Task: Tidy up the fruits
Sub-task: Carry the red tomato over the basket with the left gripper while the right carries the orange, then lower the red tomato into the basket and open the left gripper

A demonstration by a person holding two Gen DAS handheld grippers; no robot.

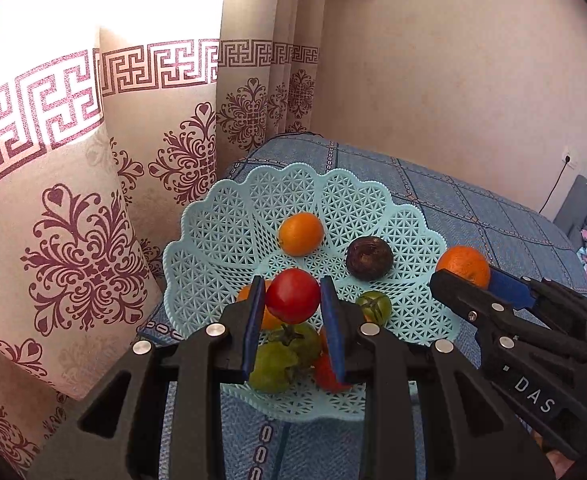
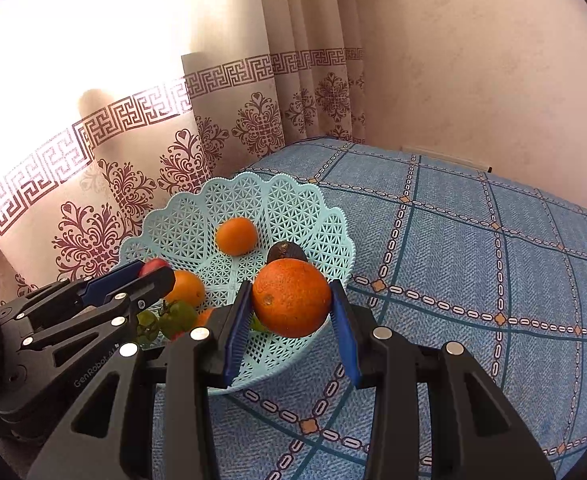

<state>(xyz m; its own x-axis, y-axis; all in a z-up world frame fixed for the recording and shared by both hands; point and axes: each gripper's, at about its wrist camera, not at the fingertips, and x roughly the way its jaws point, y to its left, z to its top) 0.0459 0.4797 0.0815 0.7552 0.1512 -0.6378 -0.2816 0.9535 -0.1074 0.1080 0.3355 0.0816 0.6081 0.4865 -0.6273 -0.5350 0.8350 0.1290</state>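
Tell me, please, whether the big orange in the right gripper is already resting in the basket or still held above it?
Held: the right gripper is shut on the big orange over the basket rim. Whether it touches the mesh, I cannot tell.

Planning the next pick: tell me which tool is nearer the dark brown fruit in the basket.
Right, probably. The right tool, holding a large orange, sits just before the dark brown fruit. The left tool holds a red tomato farther over.
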